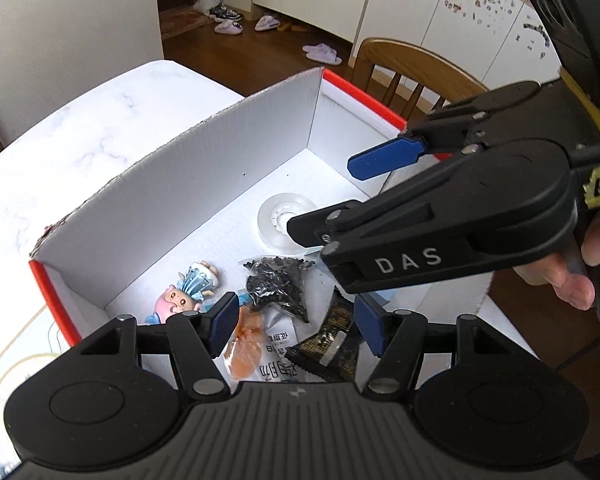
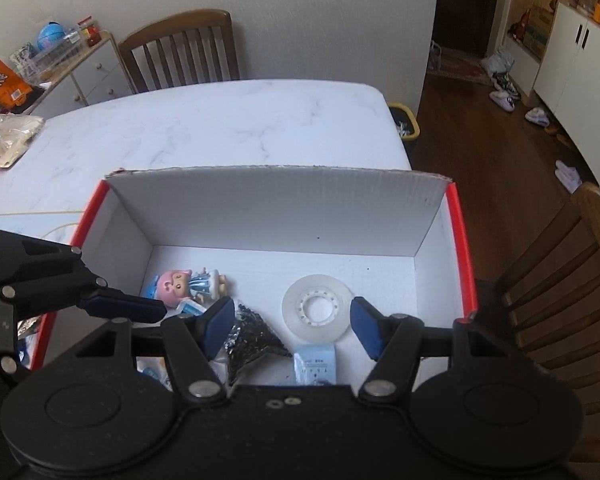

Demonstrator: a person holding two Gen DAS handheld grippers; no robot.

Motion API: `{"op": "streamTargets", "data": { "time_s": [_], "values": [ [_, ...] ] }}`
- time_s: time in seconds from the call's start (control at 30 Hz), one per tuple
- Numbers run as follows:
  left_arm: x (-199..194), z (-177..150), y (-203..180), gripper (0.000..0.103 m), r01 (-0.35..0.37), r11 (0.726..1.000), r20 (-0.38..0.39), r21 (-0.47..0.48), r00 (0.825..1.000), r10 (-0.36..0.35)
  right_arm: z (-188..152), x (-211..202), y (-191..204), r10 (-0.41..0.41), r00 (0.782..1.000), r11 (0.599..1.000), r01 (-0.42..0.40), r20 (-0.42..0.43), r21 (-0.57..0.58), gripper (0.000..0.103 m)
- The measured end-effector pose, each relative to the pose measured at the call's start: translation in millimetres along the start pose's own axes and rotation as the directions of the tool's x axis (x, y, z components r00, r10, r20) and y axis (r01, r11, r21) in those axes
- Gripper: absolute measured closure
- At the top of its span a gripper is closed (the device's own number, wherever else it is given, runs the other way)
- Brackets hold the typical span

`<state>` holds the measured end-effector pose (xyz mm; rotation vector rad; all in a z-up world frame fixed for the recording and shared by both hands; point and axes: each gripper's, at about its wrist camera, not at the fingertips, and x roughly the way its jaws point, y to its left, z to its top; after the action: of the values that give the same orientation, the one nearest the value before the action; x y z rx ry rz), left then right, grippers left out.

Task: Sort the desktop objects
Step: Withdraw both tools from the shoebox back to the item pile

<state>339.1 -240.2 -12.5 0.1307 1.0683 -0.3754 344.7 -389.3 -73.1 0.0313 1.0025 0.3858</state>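
Both grippers hover over the box (image 2: 276, 208), left gripper (image 1: 296, 326) and right gripper (image 2: 292, 326) with jaws apart, holding nothing. Doll (image 2: 184, 286) far left, tape roll (image 2: 316, 312) right, packets near. Likely between placements; next move: fetch any remaining item.

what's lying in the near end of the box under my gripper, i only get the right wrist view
Observer: An orange packet lies there, on top of a white printed pouch.
Operator: anything else beside those
Observer: A dark sachet with gold print, just right of the pouch.
Operator: is the left gripper holding any of it
Observer: No. The left gripper is open above them, and seems to be gripping nothing.
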Motion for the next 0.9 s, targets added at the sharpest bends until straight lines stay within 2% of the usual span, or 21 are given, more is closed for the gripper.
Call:
{"op": "streamTargets", "data": {
  "time_s": [0.1, 0.17, 0.33, 0.47, 0.57, 0.9],
  "values": [
    [0.3, -3.6, -4.2, 0.040, -0.005, 1.000, 0.021, -0.005, 1.000, 0.005, -5.3, -10.4, 0.7, 0.006, 1.000, 1.000, -0.006, 0.029, 0.002, 0.039],
    [-2.3, -6.1, -4.1, 0.034, -0.011, 1.000, 0.038, -0.010, 0.999, 0.011, -9.0, -17.5, 0.2, 0.008, 0.999, 1.000, -0.008, 0.048, 0.006, 0.038],
    [-8.6, -12.4, -3.5, 0.032, -0.016, 1.000, 0.077, -0.022, 0.997, 0.018, -17.9, -33.2, 1.7, 0.018, 0.996, 1.000, -0.019, 0.087, 0.012, 0.034],
    [-18.1, -20.9, -2.2, 0.026, -0.014, 0.999, 0.104, -0.040, 0.994, 0.018, -24.3, -43.7, 3.7, 0.031, 0.993, 0.999, -0.033, 0.116, 0.016, 0.034],
    [-26.0, -28.7, -1.5, 0.025, -0.009, 0.998, 0.122, -0.056, 0.992, 0.016, -28.2, -50.4, 5.2, 0.037, 0.990, 0.999, -0.041, 0.137, 0.023, 0.025],
    [-48.9, -52.7, -2.8, 0.017, 0.000, 0.998, 0.182, -0.070, 0.983, 0.013, -43.5, -66.8, 18.3, 0.037, 0.981, 0.998, -0.044, 0.190, 0.035, 0.019]
  ]
}}
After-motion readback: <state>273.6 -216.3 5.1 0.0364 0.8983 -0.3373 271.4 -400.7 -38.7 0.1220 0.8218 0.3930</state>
